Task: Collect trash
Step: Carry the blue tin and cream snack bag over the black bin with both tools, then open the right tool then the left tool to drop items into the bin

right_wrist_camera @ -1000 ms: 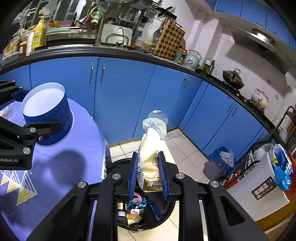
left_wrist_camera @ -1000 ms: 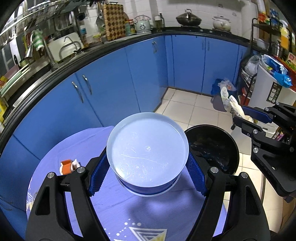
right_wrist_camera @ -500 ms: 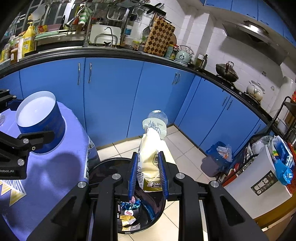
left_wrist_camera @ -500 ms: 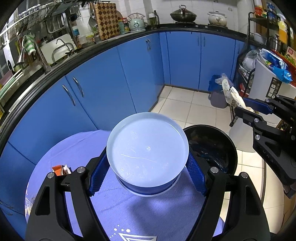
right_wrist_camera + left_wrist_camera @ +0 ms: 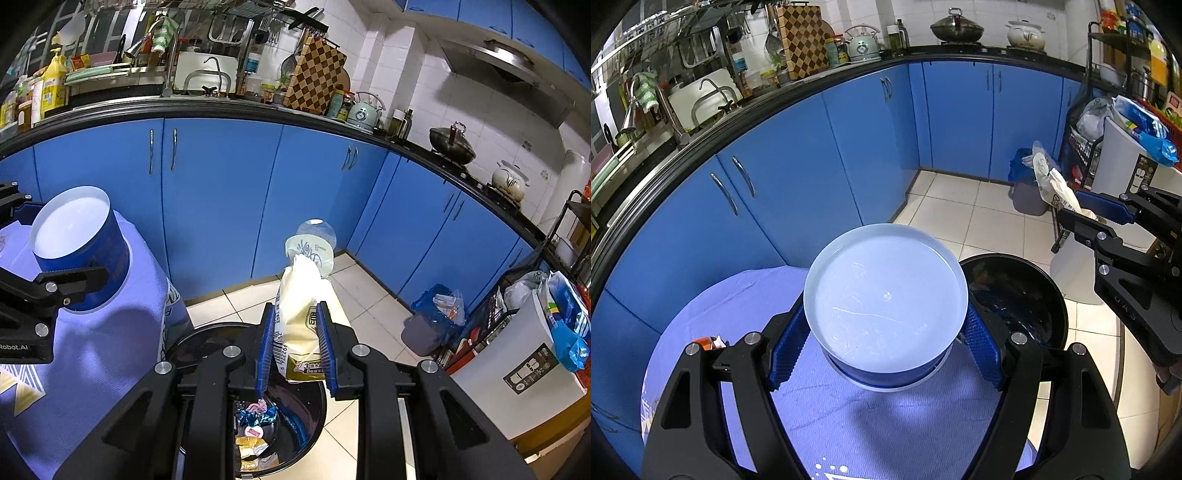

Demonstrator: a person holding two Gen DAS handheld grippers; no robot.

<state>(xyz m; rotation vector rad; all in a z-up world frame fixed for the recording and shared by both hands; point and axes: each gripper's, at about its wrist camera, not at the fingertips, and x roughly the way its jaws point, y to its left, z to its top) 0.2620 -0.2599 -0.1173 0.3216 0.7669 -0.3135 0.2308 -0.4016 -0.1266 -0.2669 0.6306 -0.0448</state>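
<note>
Your right hand-held gripper (image 5: 295, 349) was clamped narrow on a cream food packet (image 5: 303, 317), its blue pads (image 5: 266, 350) pressing both flanks of the wrapper. The packet stood upright between the fingers, its crumpled top poking out beyond the tips, and it hung directly over the open black trash bin (image 5: 207, 334) on the floor, where foil and paper wrappers (image 5: 255, 432) already lay at the bottom.

Your left hand-held gripper (image 5: 884, 341) was spread wide and gripped a round blue tub (image 5: 886, 373) by its sides, pads (image 5: 785, 345) against the wall on either flank, with the pale lid (image 5: 884, 299) facing the camera. The tub was lifted above the purple-clothed worktop (image 5: 849, 417), near its edge closest to the bin, throwing a shadow on the cloth. A small orange-and-white scrap (image 5: 709, 342) lay on the worktop toward its left edge, just beyond the left finger. From that side, the right hand-held gripper and its packet showed beyond the bin's far rim.
</note>
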